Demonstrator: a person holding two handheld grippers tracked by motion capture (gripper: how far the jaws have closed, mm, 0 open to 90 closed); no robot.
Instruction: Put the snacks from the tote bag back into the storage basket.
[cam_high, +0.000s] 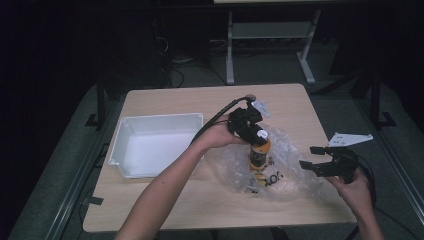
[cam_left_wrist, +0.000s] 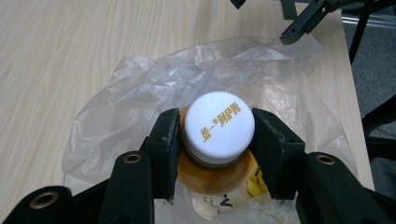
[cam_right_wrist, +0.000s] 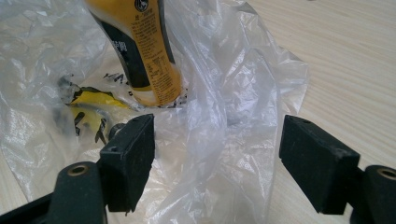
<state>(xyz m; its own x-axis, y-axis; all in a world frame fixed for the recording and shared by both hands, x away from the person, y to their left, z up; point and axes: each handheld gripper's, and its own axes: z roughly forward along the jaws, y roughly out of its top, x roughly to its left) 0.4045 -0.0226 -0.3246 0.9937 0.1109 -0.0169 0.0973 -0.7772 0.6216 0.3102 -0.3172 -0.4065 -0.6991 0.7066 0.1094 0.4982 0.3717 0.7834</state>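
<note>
The left hand-held gripper (cam_left_wrist: 217, 135) pinches the white cap (cam_left_wrist: 218, 127) of the bottle (cam_high: 259, 156), which stands upright inside the clear bag (cam_high: 295, 167) at the right-centre of the tabletop (cam_high: 165, 200). The right hand-held gripper (cam_right_wrist: 217, 156) hangs spread at the bag's right edge, with loose plastic between its jaws but nothing pressed. The step looks like lifting the bottle out of the bag. Next, the right gripper probably needs to clamp the plastic and hold it down while the left raises the bottle straight up, perhaps toward the white bin (cam_high: 125, 150) on the left.
</note>
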